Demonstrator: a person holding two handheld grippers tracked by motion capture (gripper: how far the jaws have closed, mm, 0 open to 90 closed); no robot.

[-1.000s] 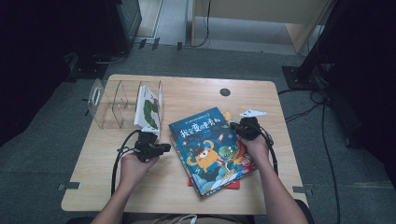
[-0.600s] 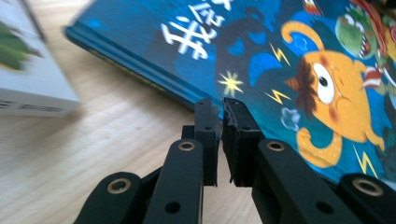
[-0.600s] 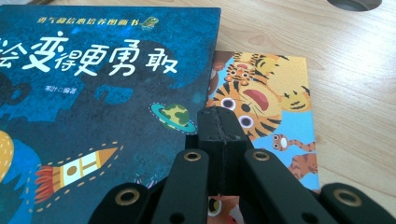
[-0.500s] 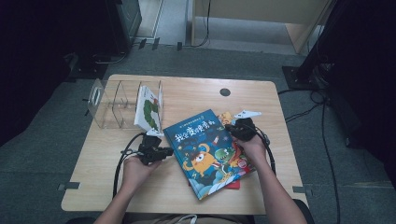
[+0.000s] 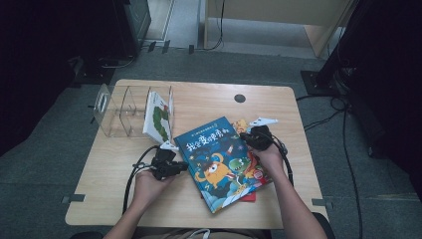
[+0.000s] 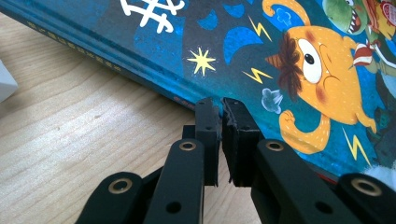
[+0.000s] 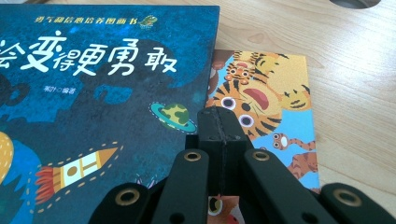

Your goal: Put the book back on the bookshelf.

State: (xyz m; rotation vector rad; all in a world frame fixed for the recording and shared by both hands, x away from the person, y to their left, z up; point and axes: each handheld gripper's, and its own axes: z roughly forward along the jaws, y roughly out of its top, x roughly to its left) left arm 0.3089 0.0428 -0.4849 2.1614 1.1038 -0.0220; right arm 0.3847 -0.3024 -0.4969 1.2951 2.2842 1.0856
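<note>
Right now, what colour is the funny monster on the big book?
The monster is orange with a brown tuft, on the blue book. The left gripper view shows it best.

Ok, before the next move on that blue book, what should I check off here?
1. Left gripper shut, tips at the spine edge of the blue book: ok.
2. Left gripper really pinching that edge, not just touching it: cannot tell.
3. Right gripper shut, tips at the blue book's opposite edge: ok.
4. Blue book free of other things: not ok, it lies on the tiger book.
5. Open compartments in the clear rack, beside the standing book: ok.
6. Bare table around the left gripper: ok.
</note>
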